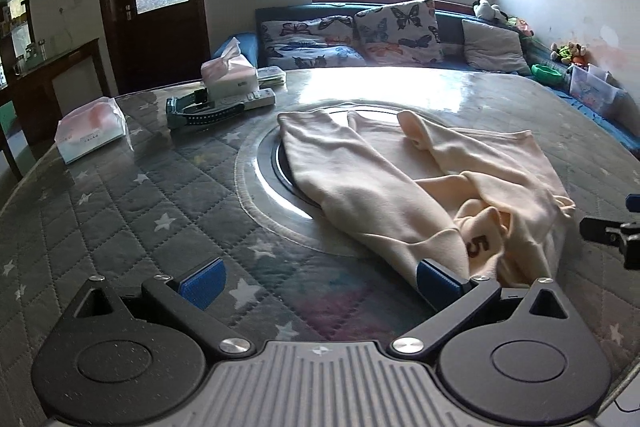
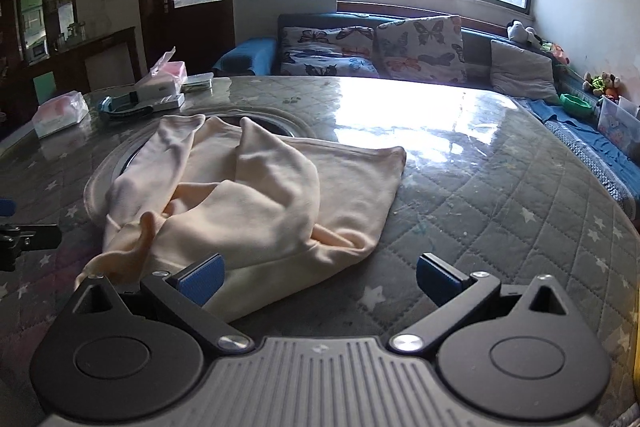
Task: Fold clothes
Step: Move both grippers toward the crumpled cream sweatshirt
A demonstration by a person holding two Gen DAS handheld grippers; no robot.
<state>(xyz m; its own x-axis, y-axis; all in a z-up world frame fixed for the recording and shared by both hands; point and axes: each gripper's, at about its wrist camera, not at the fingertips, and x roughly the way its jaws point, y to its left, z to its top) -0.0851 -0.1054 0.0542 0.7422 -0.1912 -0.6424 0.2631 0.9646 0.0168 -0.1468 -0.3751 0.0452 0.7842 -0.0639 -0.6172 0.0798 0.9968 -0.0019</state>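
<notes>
A cream sweatshirt (image 1: 420, 179) lies crumpled on the round table, its sleeves folded over the body and a patch with the number 5 near the front. My left gripper (image 1: 320, 281) is open at the garment's near left end, its right pad (image 1: 434, 279) touching the cloth edge. In the right wrist view the same sweatshirt (image 2: 256, 195) spreads ahead and to the left. My right gripper (image 2: 320, 277) is open at its near right edge, with the left pad (image 2: 202, 279) over the hem. Nothing is held.
The table's quilted grey star-patterned cover (image 1: 140, 207) lies under clear plastic, with a round turntable (image 1: 276, 163) under the garment. Tissue packs (image 1: 90, 133), a tissue box (image 1: 228, 71), remotes (image 1: 240, 101) and a teal strap sit at the far left. A sofa with butterfly pillows (image 1: 352, 35) stands behind.
</notes>
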